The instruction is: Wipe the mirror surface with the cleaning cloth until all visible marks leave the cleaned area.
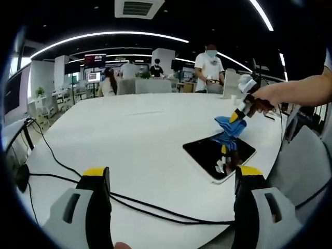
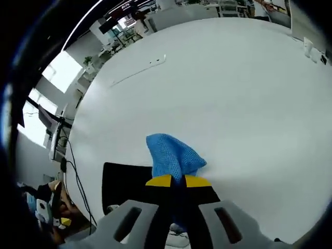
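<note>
Left gripper [image 1: 171, 207] jaws spread wide, holding nothing, above white table [image 1: 129, 135] | right gripper [image 2: 178, 180] clamped on blue cloth [image 2: 171, 155], pressing it on mirror [image 1: 218, 153] near table edge | black cable [image 1: 135, 202] crosses table by left jaws

A dark, glossy rectangular mirror [image 1: 219, 155] with a pale rim lies flat on the white counter [image 1: 135, 140] near its right edge, and a bunched blue mesh cleaning cloth [image 2: 172, 157] rests on the mirror's far end, its folds standing up.
</note>
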Tool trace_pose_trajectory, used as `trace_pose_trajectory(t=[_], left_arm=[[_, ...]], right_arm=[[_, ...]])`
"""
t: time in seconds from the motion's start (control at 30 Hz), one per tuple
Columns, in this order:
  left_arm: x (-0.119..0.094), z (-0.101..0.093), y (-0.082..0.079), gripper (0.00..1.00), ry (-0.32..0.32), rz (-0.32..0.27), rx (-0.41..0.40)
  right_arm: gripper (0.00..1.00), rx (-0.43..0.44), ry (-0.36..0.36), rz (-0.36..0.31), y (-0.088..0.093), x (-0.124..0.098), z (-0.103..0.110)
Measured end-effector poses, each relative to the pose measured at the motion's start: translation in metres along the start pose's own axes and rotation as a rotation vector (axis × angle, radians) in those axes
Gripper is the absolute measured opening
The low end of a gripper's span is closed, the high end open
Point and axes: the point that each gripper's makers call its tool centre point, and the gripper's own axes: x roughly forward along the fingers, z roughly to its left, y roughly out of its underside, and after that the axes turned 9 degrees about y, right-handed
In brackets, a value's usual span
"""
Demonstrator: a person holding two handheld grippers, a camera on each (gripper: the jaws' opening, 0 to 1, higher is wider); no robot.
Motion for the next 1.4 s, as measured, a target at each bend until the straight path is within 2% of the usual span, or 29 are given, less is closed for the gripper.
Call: trace_pose_trajectory(t=[0.07, 0.13, 0.2, 0.23, 0.33, 0.4, 0.43, 0.63, 0.73, 1.0, 1.1, 1.4], left_arm=[[0.001, -0.002, 0.000, 0.99, 0.001, 0.003, 0.006], [0.002, -0.003, -0.001, 0.99, 0.002, 0.000, 0.000], [0.002, -0.004, -0.001, 0.99, 0.002, -0.004, -0.003], [0.002, -0.004, -0.002, 0.99, 0.001, -0.004, 0.000], [0.001, -0.001, 0.000, 0.99, -0.018, 0.006, -0.001], [-0.001, 0.005, -0.004, 0.99, -0.051, 0.000, 0.041], [-0.001, 0.003, -0.004, 0.99, -0.042, -0.005, 0.029], [0.000, 0.003, -0.002, 0.99, -0.031, 0.008, 0.011], [0.001, 0.002, -0.001, 0.99, -0.026, 0.015, 0.003], [0.006, -0.006, -0.001, 0.99, 0.001, 0.018, 0.005], [0.008, -0.006, -0.002, 0.99, -0.004, 0.029, 0.042], [0.014, -0.019, -0.001, 0.99, 0.035, 0.036, 0.032]], right_arm=[[0.01, -0.041, 0.032, 0.012, 0.006, 0.008, -0.002], [0.01, -0.158, 0.121, -0.004, 0.006, 0.017, -0.014], [0.01, -0.167, 0.123, 0.014, 0.018, 0.018, -0.010], [0.01, -0.169, 0.126, -0.007, 0.016, 0.017, -0.009], [0.01, -0.176, 0.139, -0.004, 0.015, 0.015, -0.008], [0.01, -0.174, 0.143, 0.000, 0.015, 0.014, -0.008], [0.01, -0.177, 0.144, 0.001, 0.014, 0.014, -0.008], [0.01, -0.172, 0.127, 0.013, 0.011, 0.018, -0.002], [0.01, -0.169, 0.098, 0.029, 0.014, 0.021, 0.008], [0.01, -0.181, 0.090, 0.055, 0.015, 0.024, 0.028], [0.01, -0.188, 0.079, 0.065, 0.021, 0.020, 0.042], [0.01, -0.231, 0.037, 0.084, 0.025, 0.026, 0.081]])
